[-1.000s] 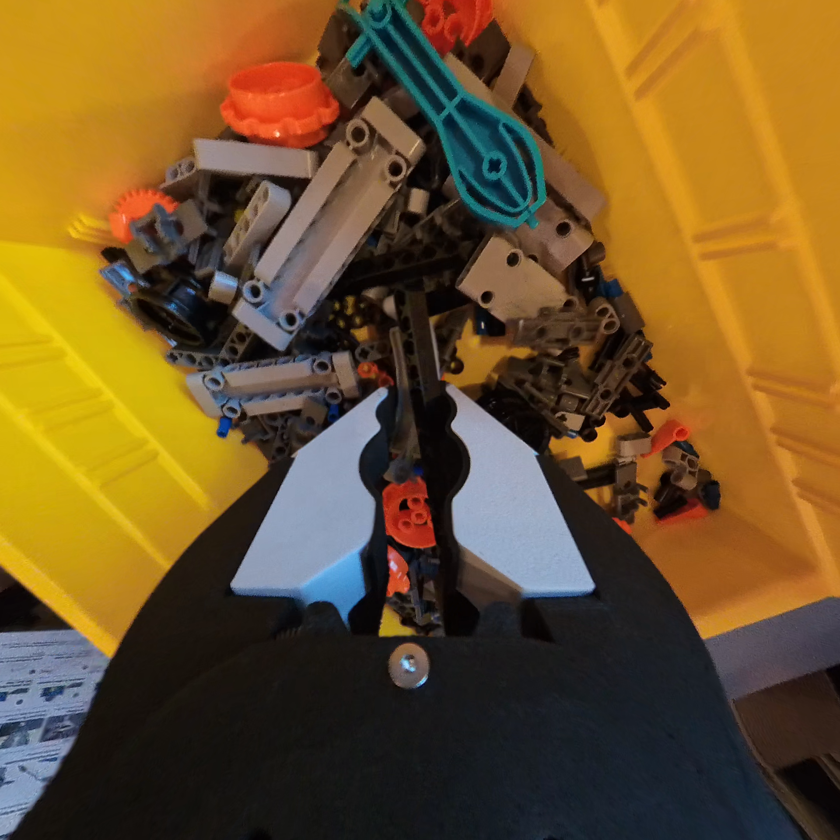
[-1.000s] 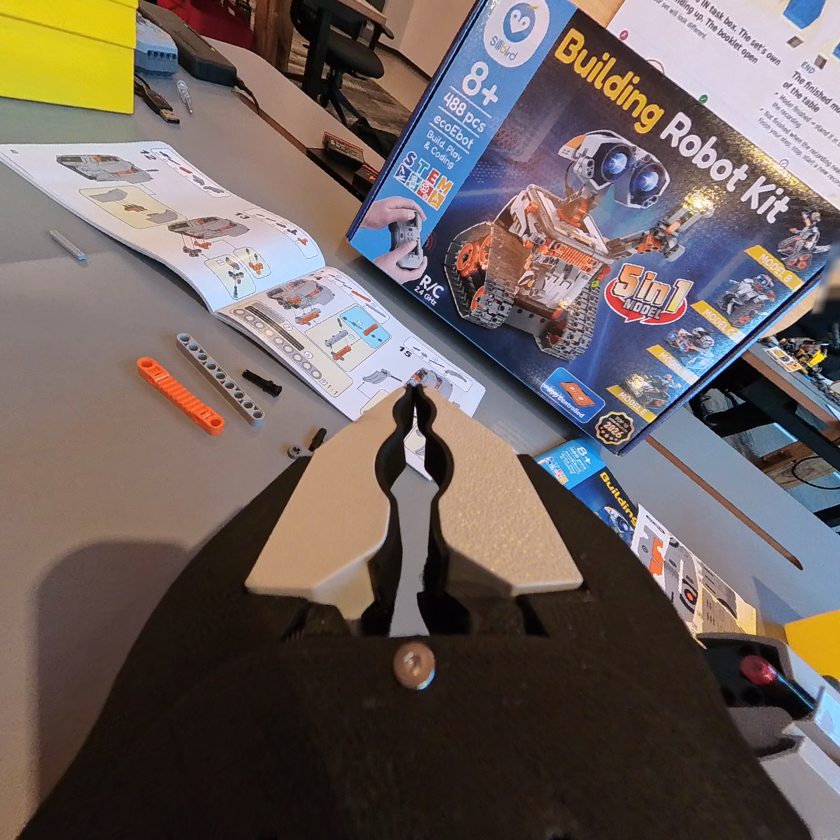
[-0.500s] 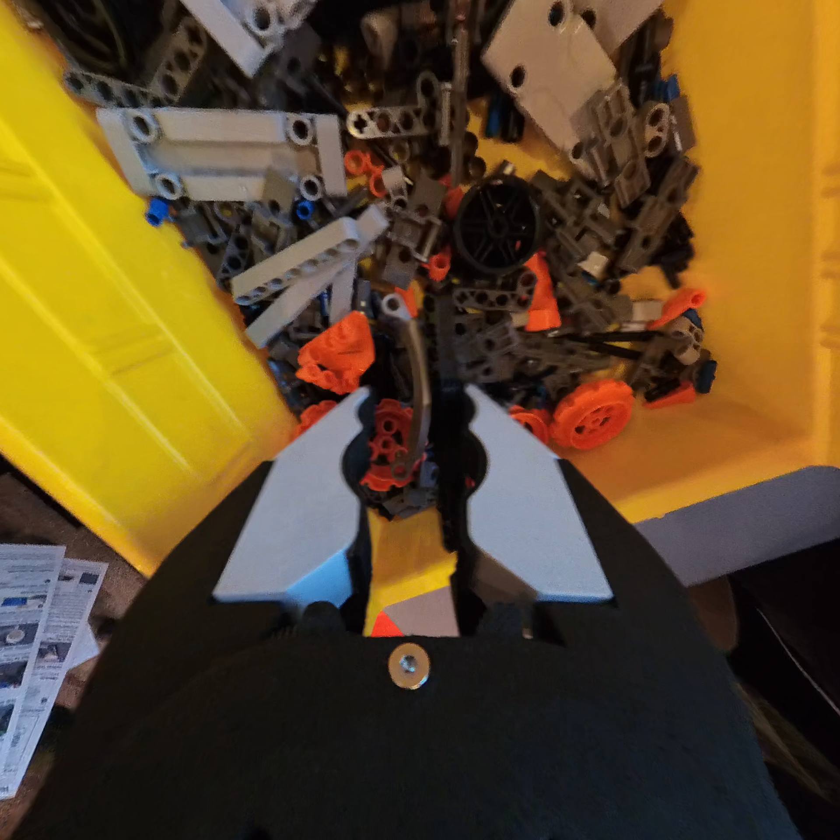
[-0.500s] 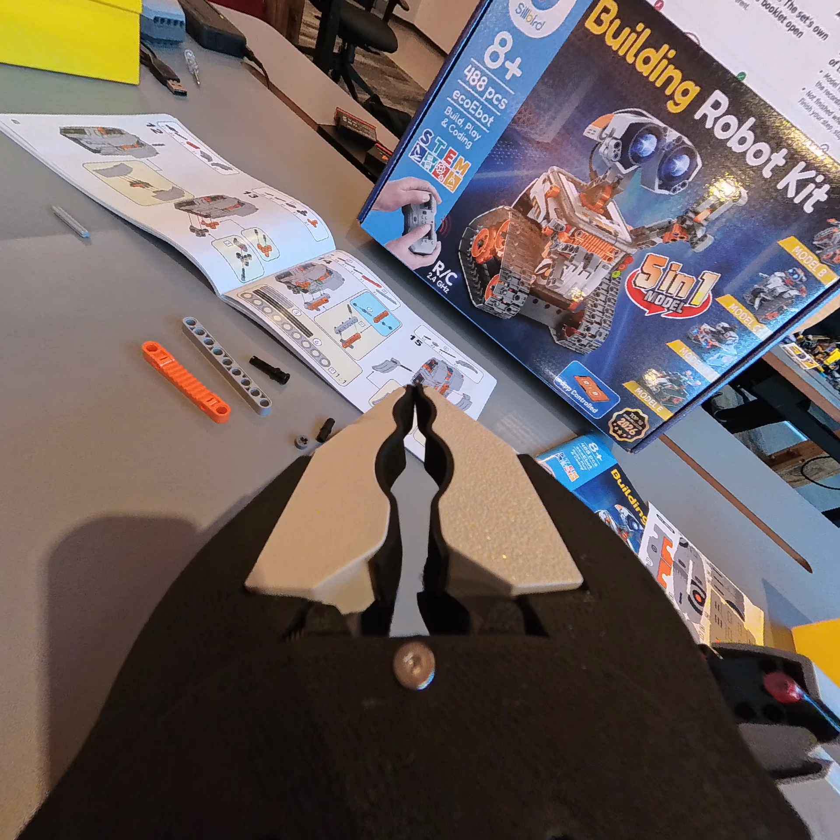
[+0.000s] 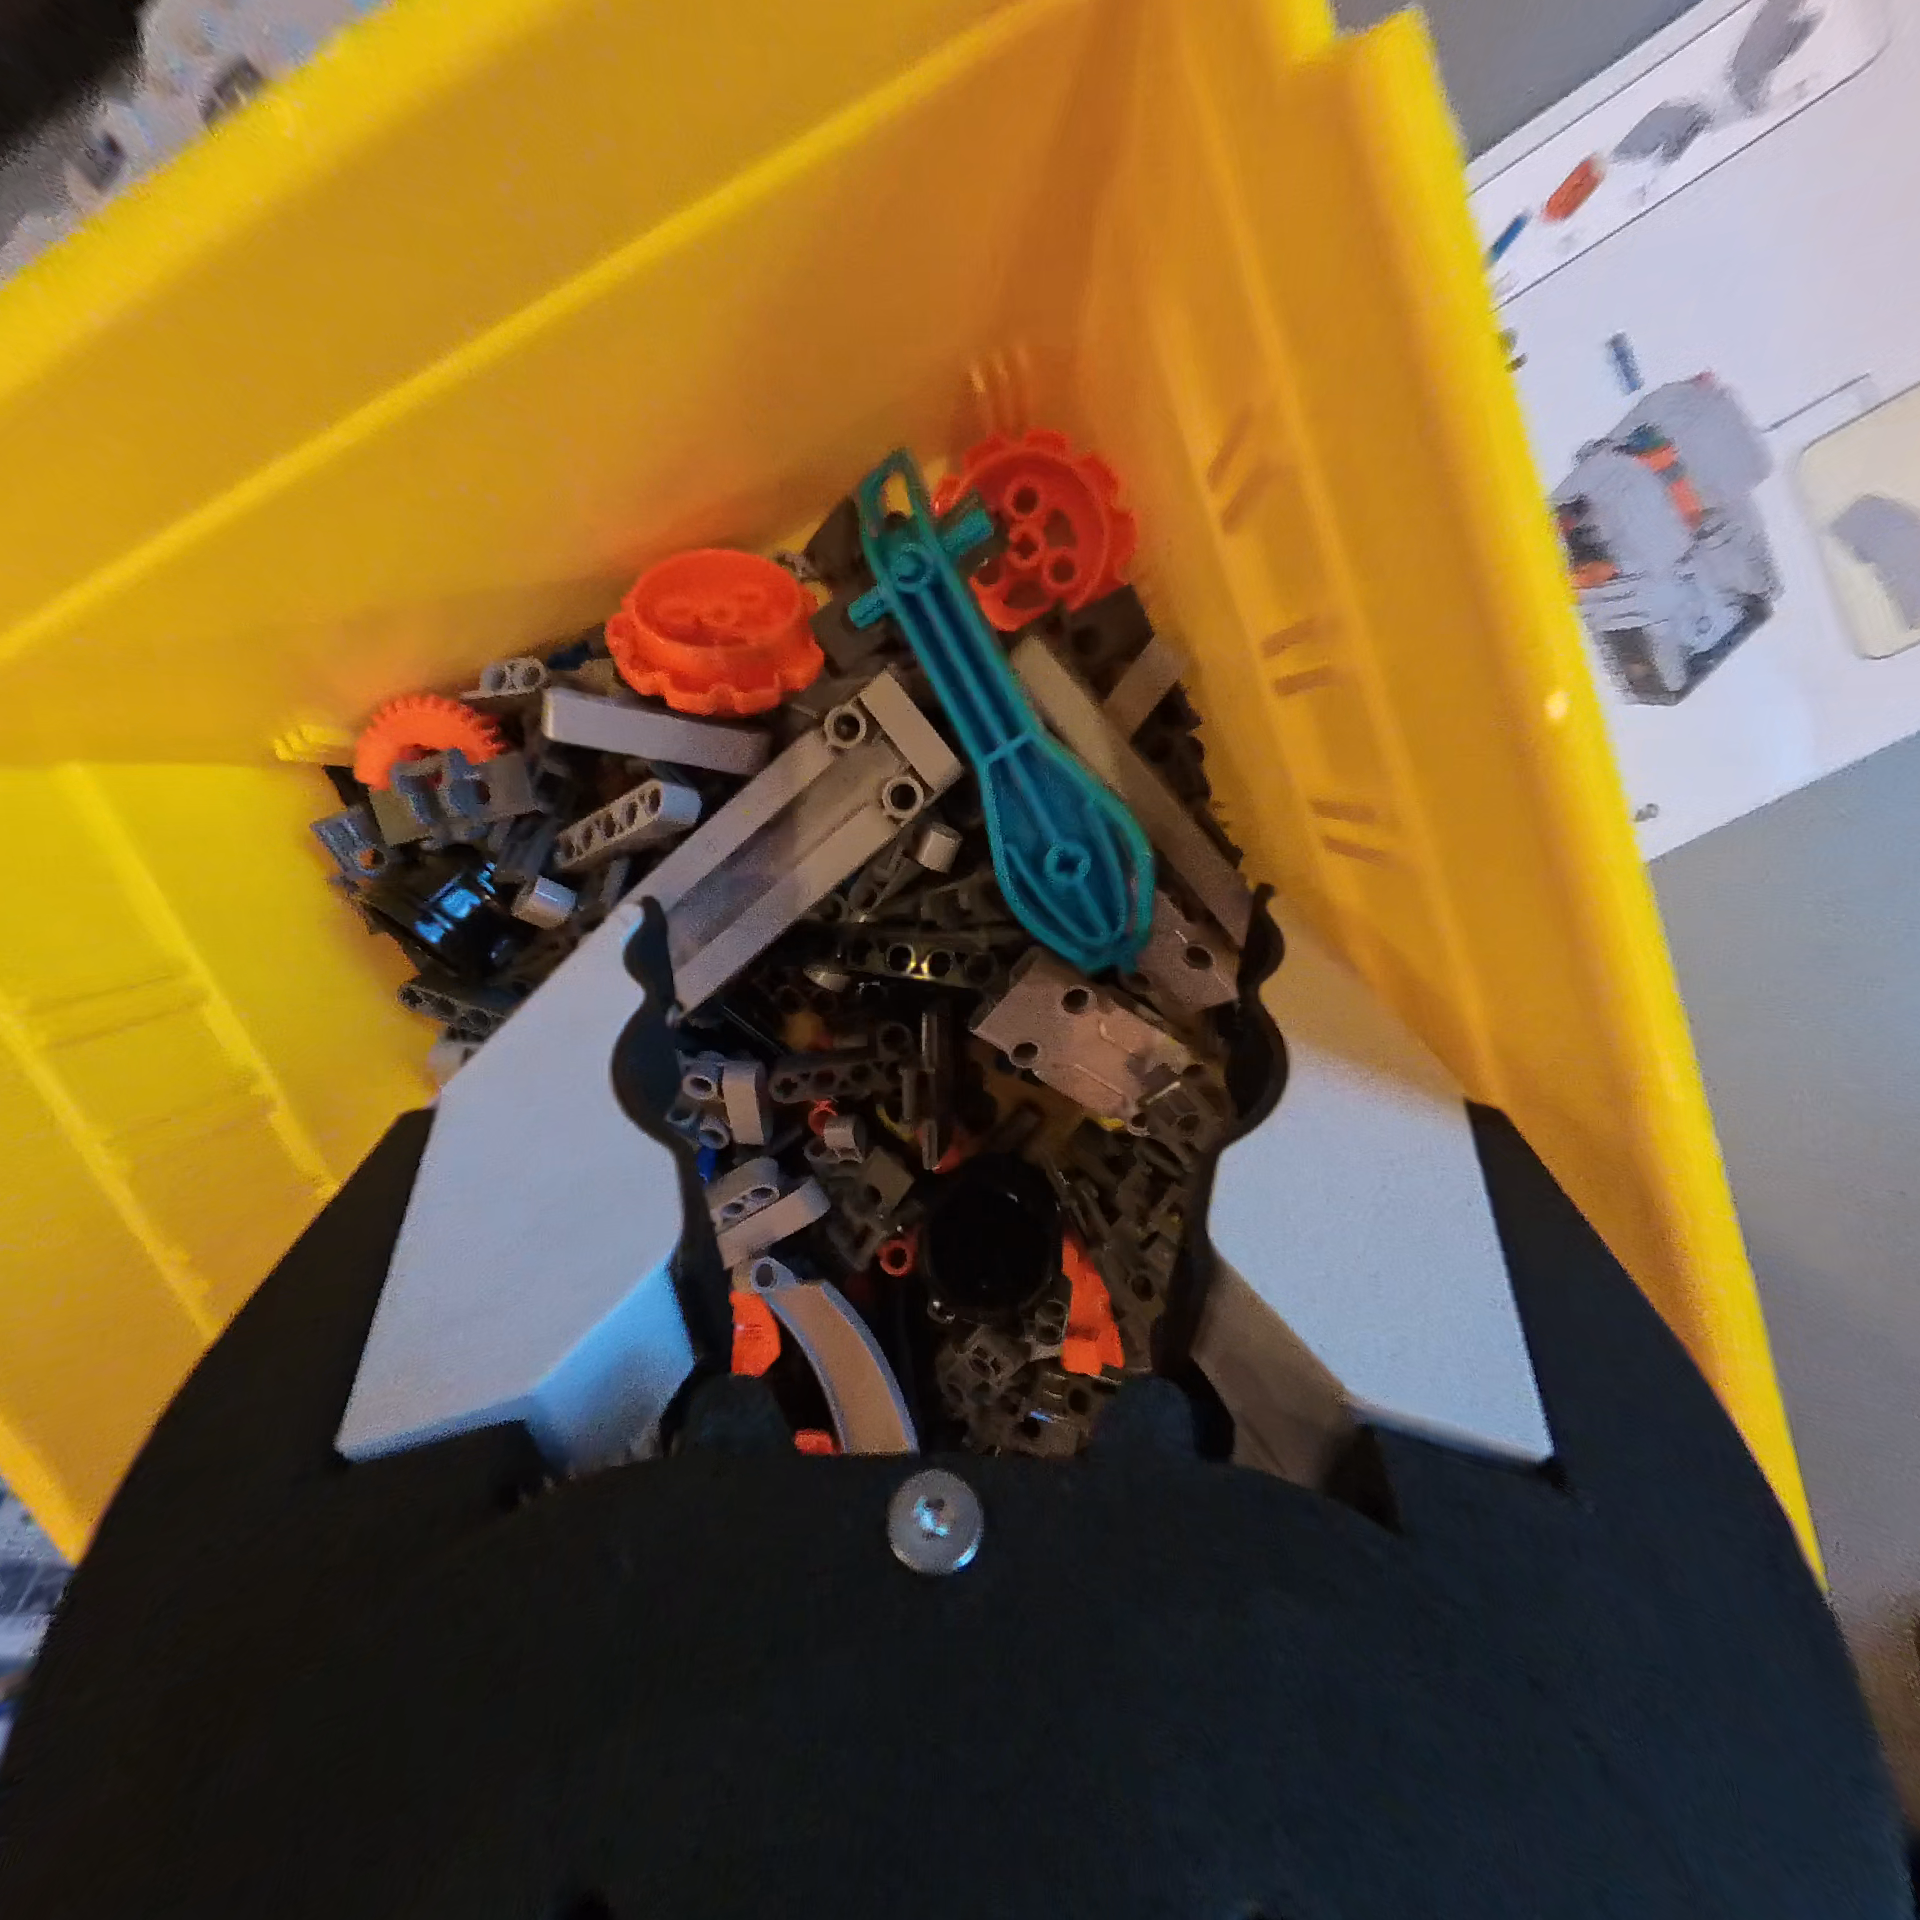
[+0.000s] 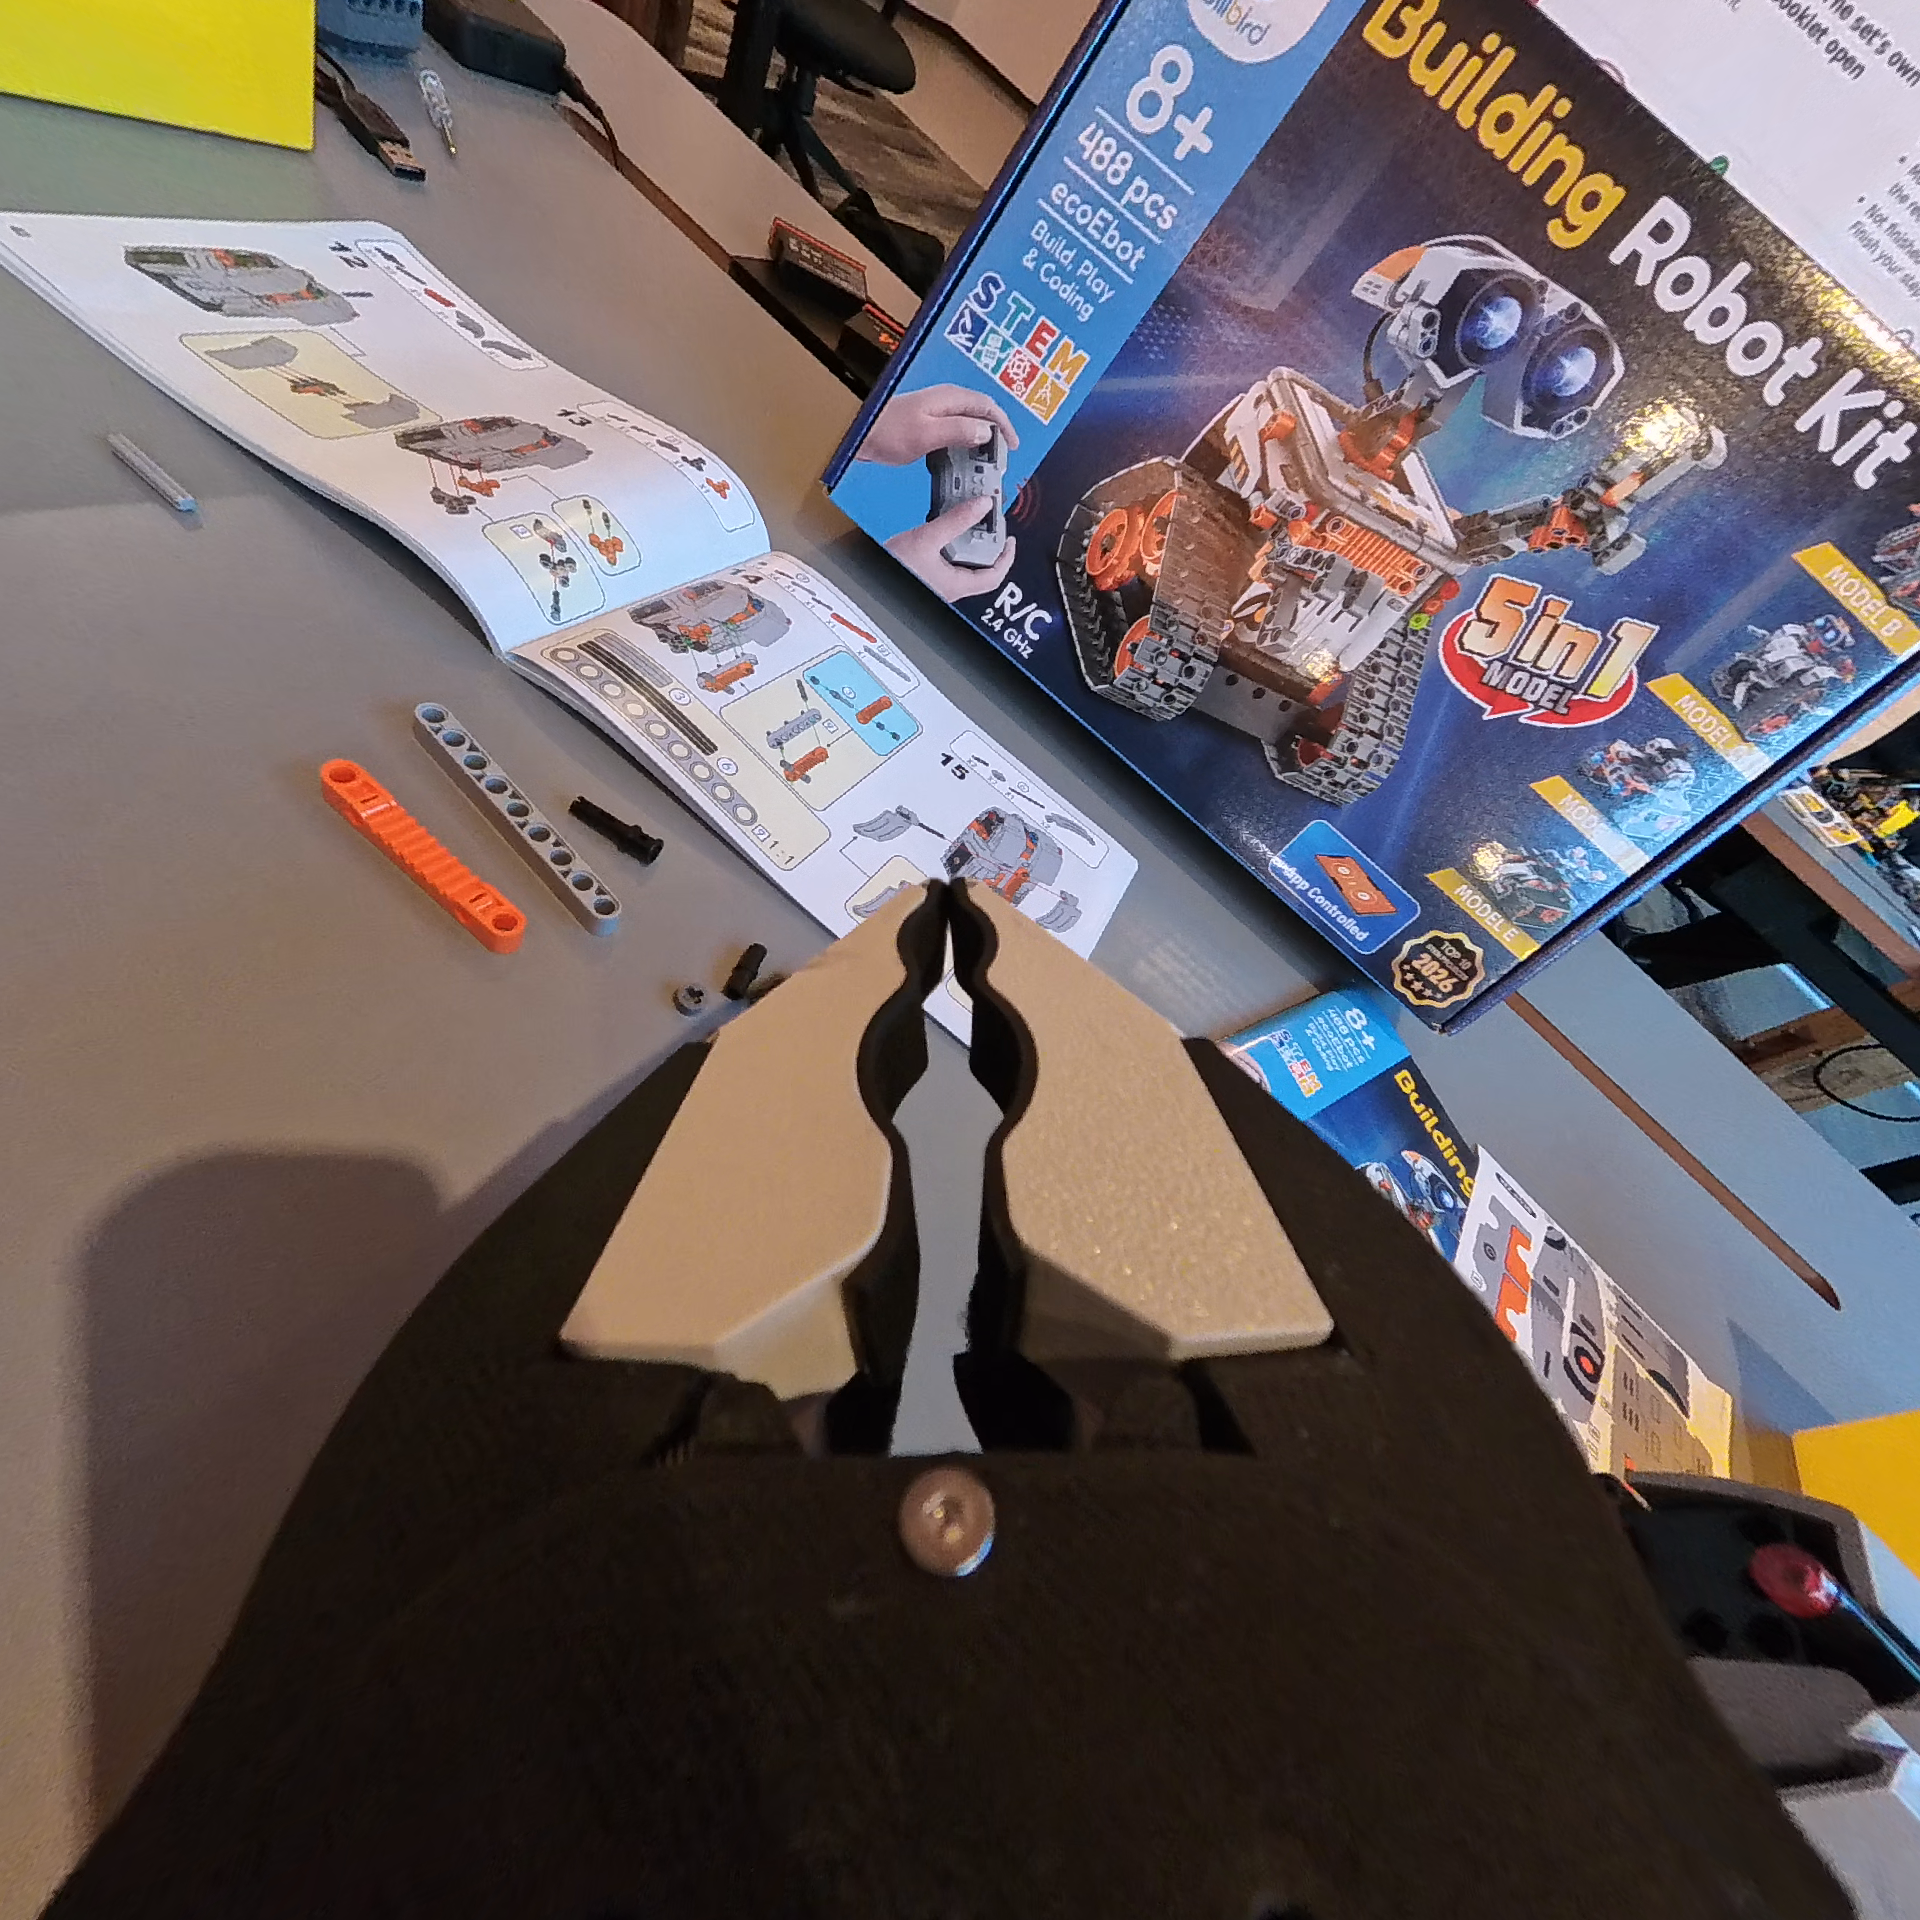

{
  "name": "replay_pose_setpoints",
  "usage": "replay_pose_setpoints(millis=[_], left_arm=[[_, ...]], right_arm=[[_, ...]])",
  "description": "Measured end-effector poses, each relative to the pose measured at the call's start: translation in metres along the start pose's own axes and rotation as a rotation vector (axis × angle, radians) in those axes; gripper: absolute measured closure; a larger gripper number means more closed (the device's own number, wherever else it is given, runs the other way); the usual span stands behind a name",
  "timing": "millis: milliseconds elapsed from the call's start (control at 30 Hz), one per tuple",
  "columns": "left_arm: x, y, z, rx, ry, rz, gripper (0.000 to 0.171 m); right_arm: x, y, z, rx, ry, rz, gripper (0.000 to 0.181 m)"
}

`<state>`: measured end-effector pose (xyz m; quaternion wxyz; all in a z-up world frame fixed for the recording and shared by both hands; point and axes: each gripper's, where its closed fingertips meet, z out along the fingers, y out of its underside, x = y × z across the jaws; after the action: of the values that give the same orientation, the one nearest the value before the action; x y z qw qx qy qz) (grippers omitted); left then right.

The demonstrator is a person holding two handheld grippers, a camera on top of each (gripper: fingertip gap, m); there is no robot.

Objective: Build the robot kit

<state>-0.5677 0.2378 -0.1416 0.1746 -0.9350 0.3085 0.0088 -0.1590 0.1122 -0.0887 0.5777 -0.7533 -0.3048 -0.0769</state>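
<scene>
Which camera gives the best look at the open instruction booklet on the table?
The right wrist view: the instruction booklet lies open across the grey table, both pages visible beyond the right gripper. The left wrist view shows only a blurred page past the yellow bin.

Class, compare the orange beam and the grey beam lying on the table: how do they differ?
The orange beam is ribbed with holes only at its ends; the grey beam has holes along its whole length. The orange beam looks slightly shorter than the grey beam. Both lie flat, roughly parallel, apart.
</scene>
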Motion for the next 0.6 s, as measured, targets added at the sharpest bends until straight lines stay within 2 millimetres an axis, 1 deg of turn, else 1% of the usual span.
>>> replay_pose_setpoints(millis=[67,133,167,267,300,333,367,400,433,500,533,600], left_arm=[[-0.003,0.002,0.006,-0.034,-0.034,-0.003,0.063],[-0.007,0.011,0.011,-0.092,-0.083,0.039,0.059],[-0.007,0.014,0.011,-0.107,-0.098,0.066,0.063],[-0.013,0.017,0.008,-0.106,-0.121,0.109,0.080],[-0.016,0.018,0.006,-0.102,-0.125,0.110,0.089],[-0.021,0.018,0.002,-0.093,-0.140,0.112,0.108],[-0.028,0.019,-0.001,-0.083,-0.159,0.117,0.117],[-0.032,0.021,-0.003,-0.078,-0.166,0.120,0.120],[-0.035,0.024,-0.004,-0.084,-0.160,0.122,0.126],[-0.042,0.034,-0.007,-0.102,-0.164,0.123,0.132],[-0.043,0.037,-0.009,-0.096,-0.148,0.111,0.138],[-0.049,0.043,-0.015,-0.077,-0.149,0.095,0.144]], right_arm=[[0.000,0.001,0.000,-0.002,-0.004,0.002,0.181],[-0.002,0.002,0.001,-0.006,-0.011,0.002,0.181],[-0.002,0.002,0.002,-0.008,-0.013,0.000,0.181],[-0.004,0.003,0.003,-0.016,-0.020,-0.004,0.181],[-0.004,0.004,0.003,-0.017,-0.020,-0.006,0.181],[-0.004,0.004,0.004,-0.018,-0.020,-0.006,0.181],[-0.004,0.004,0.004,-0.019,-0.020,-0.005,0.181],[-0.004,0.005,0.004,-0.021,-0.020,-0.004,0.181],[-0.004,0.005,0.004,-0.022,-0.018,-0.003,0.181],[-0.004,0.006,0.004,-0.027,-0.018,-0.001,0.181],[-0.004,0.007,0.005,-0.028,-0.019,0.001,0.181],[-0.004,0.008,0.006,-0.034,-0.021,0.004,0.181]])
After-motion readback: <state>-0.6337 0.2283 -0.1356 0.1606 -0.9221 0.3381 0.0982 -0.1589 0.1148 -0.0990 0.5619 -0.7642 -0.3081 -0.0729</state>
